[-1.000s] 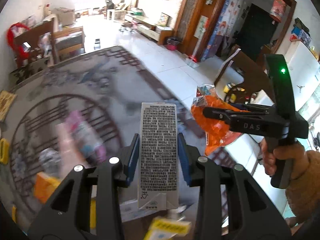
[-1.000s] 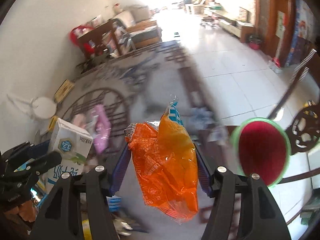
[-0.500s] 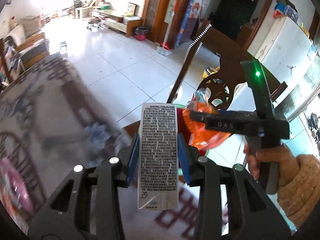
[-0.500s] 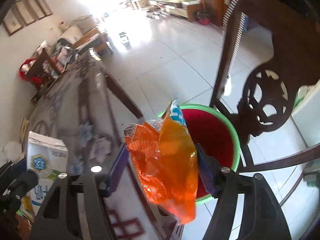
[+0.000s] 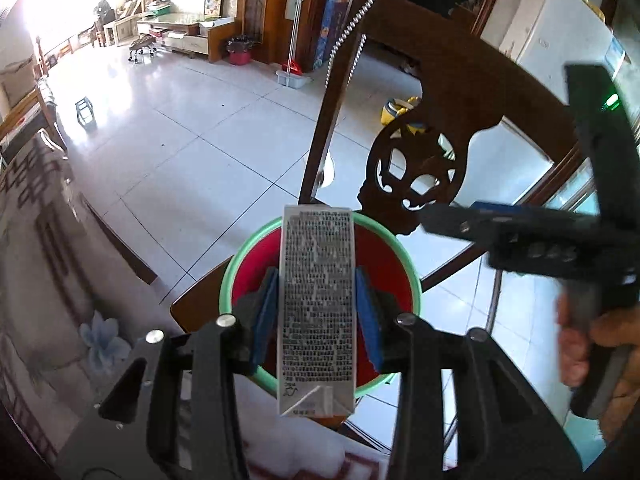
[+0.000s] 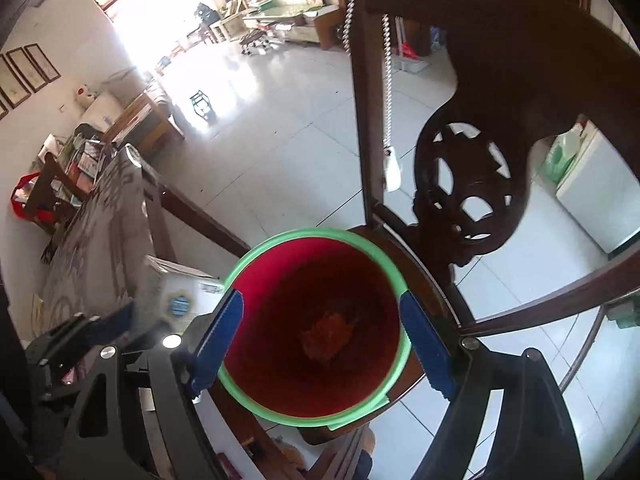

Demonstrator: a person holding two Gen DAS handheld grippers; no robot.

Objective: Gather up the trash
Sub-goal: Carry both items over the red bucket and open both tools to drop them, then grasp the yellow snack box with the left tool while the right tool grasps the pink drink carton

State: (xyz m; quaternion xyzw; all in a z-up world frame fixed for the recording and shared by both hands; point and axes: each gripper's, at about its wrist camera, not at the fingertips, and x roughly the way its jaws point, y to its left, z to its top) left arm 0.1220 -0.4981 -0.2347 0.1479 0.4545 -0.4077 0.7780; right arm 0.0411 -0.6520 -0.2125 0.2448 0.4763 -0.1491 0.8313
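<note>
While the left hand-held gripper (image 5: 316, 312) hangs over the red bucket (image 5: 404, 264), its jaws have just been opening, and the white drink carton (image 5: 318, 300) stands upright between the pads, which we judge barely touch it now. We are at the drop step: the carton needs only a wider release to fall in. Further right, the right hand-held gripper (image 6: 320, 340) is spread and empty (its orange wrapper (image 6: 328, 334) lies at the bucket's bottom).
</note>
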